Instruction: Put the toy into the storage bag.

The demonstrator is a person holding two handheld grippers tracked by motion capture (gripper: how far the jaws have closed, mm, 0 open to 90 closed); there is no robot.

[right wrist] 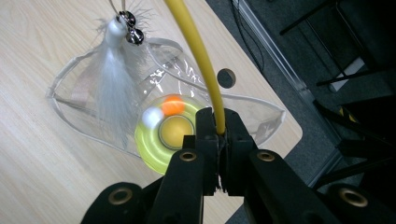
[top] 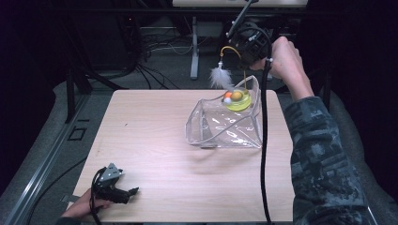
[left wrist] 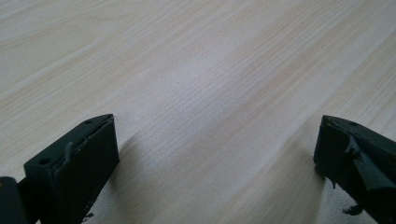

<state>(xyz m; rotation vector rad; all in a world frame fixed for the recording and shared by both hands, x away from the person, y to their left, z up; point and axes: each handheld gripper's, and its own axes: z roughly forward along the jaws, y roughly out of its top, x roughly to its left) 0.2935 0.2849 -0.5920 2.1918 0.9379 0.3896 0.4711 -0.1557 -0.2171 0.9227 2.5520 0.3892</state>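
Note:
A cat toy hangs from my right gripper (top: 245,56), which is shut on its curved yellow wire (right wrist: 196,51). The toy's yellow-green round base (top: 238,101), carrying an orange ball and a white ball, sits in the far right corner of the mouth of a clear plastic bag (top: 220,129). A white feather (top: 219,77) with a small bell dangles from the wire's other end, above the bag's far rim. In the right gripper view my right gripper (right wrist: 218,133) pinches the wire just above the base (right wrist: 156,140). My left gripper (top: 133,191) rests open on the table's front left corner, nothing between its fingers (left wrist: 74,168).
The light wooden table (top: 150,122) is bare around the bag. My right gripper's black cable (top: 264,140) runs along the table's right side past a camouflage sleeve (top: 319,154). Dark floor, cables and a desk leg (top: 194,51) lie beyond the far edge.

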